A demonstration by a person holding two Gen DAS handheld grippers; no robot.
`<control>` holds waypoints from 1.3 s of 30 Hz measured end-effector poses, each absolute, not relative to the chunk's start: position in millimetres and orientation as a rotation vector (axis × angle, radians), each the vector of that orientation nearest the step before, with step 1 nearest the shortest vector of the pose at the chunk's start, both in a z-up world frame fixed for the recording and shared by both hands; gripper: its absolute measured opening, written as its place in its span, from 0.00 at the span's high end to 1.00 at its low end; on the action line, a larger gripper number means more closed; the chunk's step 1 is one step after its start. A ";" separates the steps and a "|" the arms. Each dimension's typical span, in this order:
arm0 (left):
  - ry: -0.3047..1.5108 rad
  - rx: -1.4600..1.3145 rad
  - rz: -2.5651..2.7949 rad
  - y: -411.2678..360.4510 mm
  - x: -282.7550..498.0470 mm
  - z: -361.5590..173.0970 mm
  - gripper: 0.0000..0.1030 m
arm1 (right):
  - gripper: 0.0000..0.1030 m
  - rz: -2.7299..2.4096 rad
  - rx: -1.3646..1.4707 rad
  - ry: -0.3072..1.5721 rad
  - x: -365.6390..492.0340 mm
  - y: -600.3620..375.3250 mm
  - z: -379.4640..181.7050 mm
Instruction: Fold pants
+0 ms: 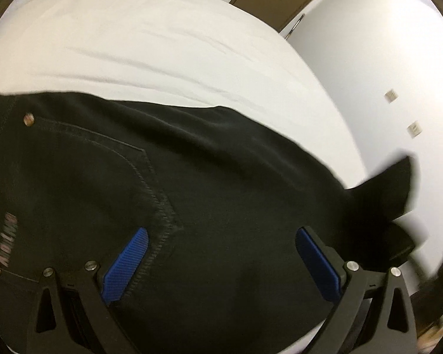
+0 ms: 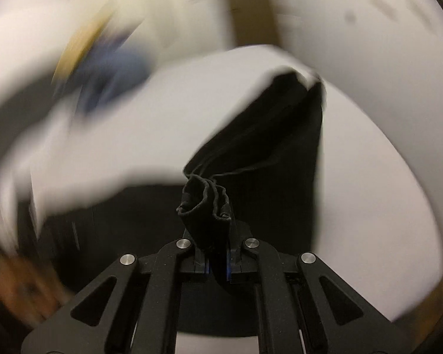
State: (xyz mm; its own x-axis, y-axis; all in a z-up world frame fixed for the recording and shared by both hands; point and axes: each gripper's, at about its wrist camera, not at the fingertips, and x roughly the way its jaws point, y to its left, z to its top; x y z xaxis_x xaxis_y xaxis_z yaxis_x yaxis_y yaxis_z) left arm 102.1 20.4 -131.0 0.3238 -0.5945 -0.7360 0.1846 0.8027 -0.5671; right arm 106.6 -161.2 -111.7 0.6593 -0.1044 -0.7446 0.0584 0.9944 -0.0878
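So the black denim pants are spread flat on the white bed sheet, back pocket stitching seen right between the wide-apart jaws of the left gripper. Nothing is pinched there; the blue ribbed pads are just hung over the cloth. Over on the right gripper, the jaws are clamped tight on a bunched hem of the pants, with the leg stretched away ahead. The background's smeared by blur.

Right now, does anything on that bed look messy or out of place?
Only the black pants: their hem is bunched into a crumpled wad where the right tongs pinch it. The white sheet looks smooth.
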 end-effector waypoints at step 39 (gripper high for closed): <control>1.378 -0.248 -0.809 -2.4 171.3 -126.7 0.93 | 0.94 0.088 -0.502 0.832 -62.0 87.6 -140.4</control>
State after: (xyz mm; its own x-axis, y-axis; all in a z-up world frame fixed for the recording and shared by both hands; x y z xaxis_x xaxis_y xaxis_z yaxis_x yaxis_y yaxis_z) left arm 171.3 -2.4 -126.7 -0.0216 -0.6363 -0.7711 0.3627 0.7138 -0.5992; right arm -62.0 87.6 -140.4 0.6767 -0.1181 -0.7268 -0.2678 0.8800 -0.3923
